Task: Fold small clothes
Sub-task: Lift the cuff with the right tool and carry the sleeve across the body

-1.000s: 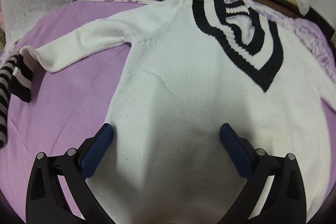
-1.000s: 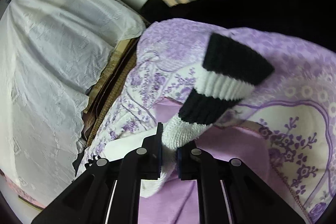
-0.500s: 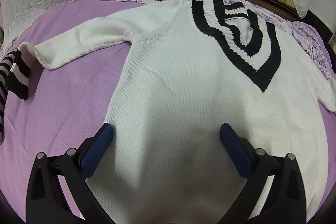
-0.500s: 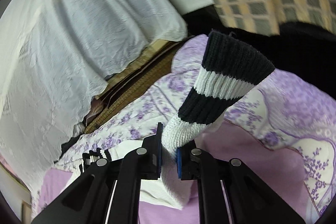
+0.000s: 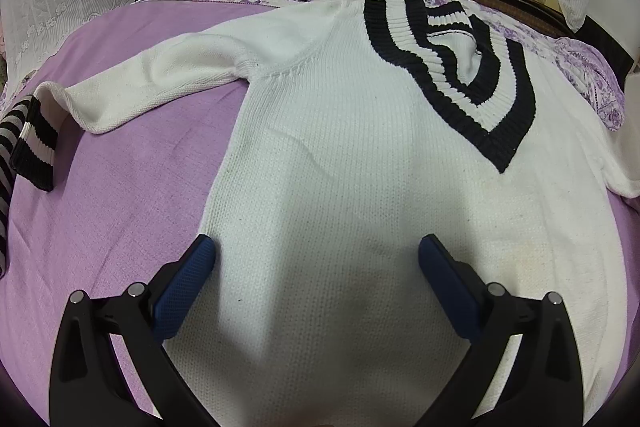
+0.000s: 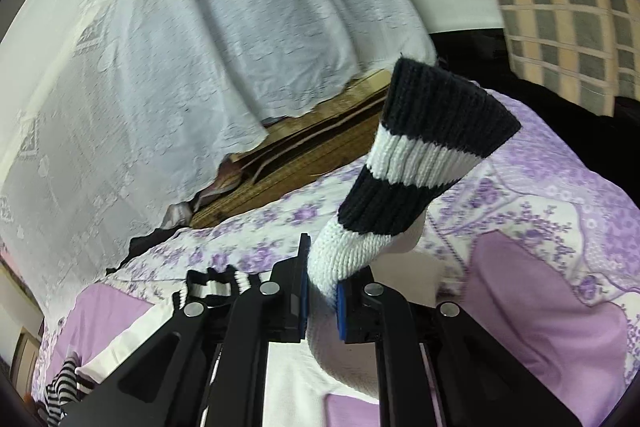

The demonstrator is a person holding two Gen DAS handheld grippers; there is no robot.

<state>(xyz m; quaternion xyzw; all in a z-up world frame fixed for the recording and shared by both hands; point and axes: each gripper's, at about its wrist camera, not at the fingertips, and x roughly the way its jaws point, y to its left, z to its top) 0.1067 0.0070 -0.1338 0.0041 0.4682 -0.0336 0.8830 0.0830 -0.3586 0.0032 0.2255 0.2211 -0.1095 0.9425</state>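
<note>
Now right tongs (image 6: 322, 291) pinch sleeve cuff (image 6: 424, 155) (left tongs (image 5: 316, 255) agape).

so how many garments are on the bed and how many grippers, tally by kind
white sweaters with black-and-white trim: 1 — the sweater, its right cuff pinched in the right gripper
black-and-white striped garments: 1 — the striped garment at the left edge, mostly cut off
grippers: 2 — the right one and the left gripper, open over the sweater's body
total: 4

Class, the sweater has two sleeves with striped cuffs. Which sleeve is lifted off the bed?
The sleeve clamped in the right gripper, its cuff in the air. The other sleeve lies flat on the purple bedspread.
</note>
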